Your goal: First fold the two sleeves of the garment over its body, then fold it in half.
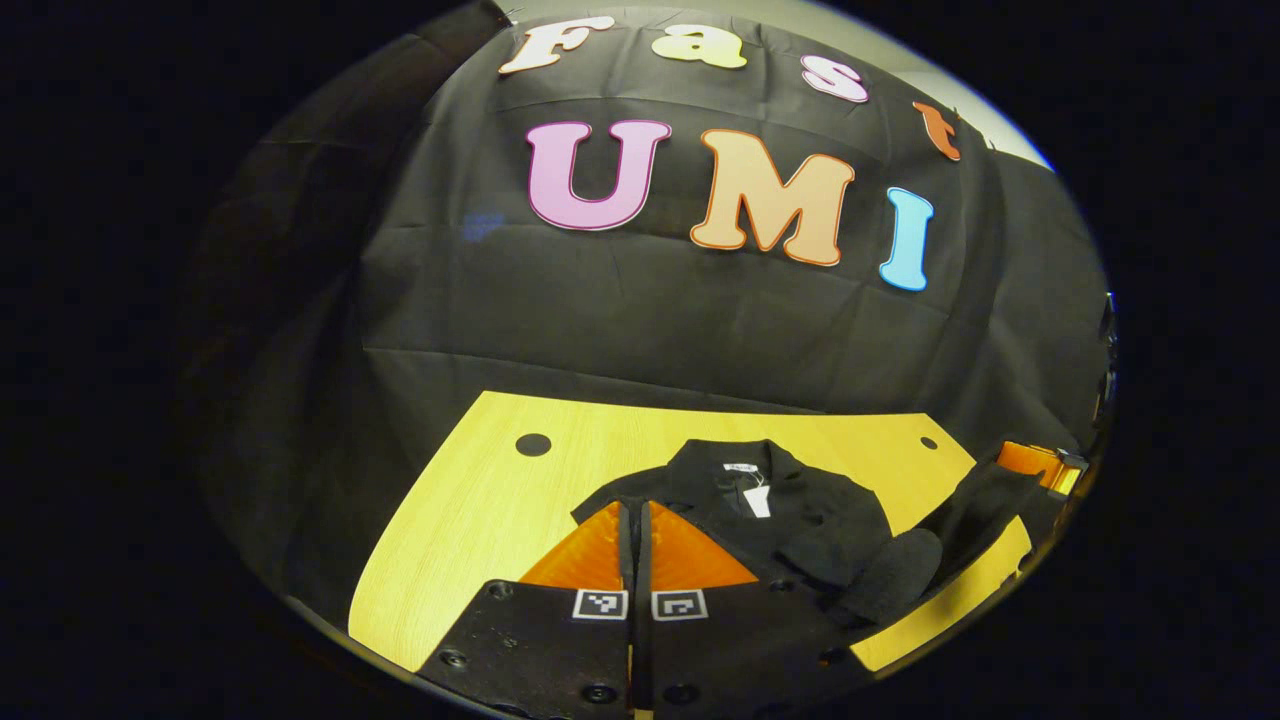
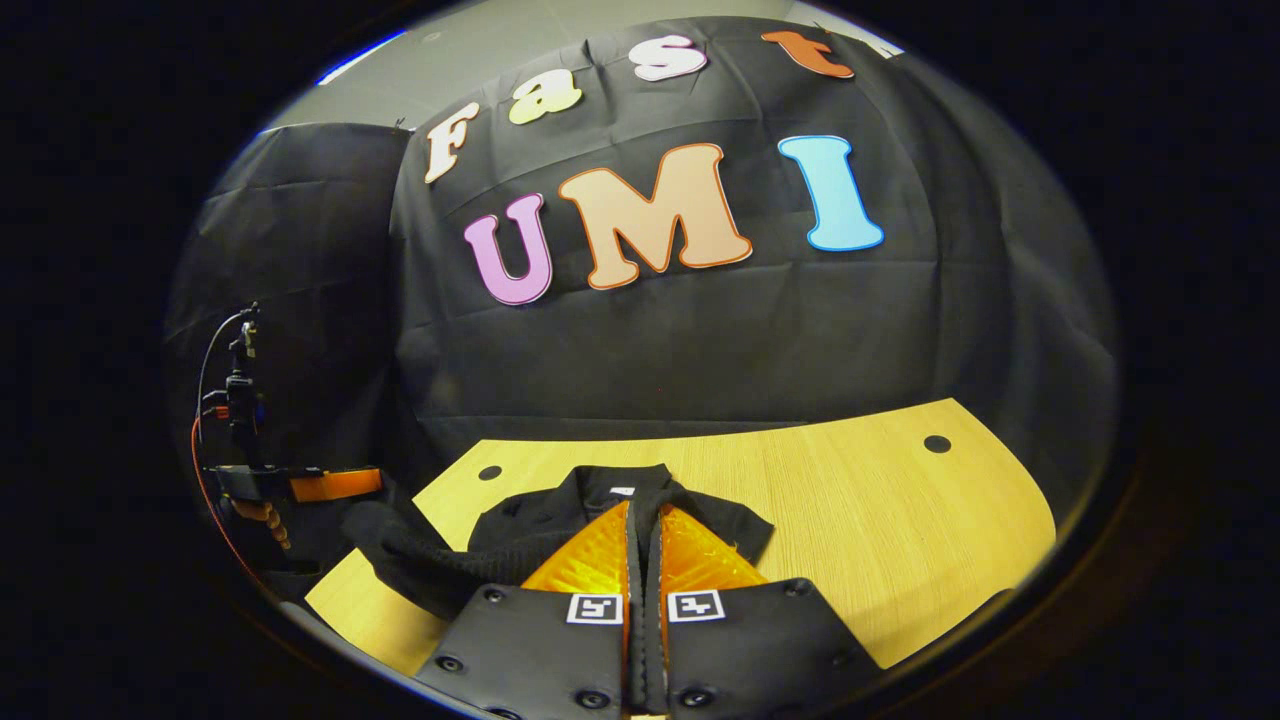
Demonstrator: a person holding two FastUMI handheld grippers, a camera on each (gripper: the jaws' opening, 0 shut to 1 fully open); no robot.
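Already one sleeve [image 1: 880, 575] lay across the black knit garment [image 1: 770, 505] on the yellow wood table [image 1: 470, 500]. Both grippers, L [image 1: 633, 545] & R [image 2: 643, 545], had fingers closed, apparently on nothing; 2nd sleeve and halving remained.

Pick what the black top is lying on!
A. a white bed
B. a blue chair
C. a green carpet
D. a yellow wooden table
D: the top lies spread on the yellow wooden table, whose light wood grain shows beside it in both views.
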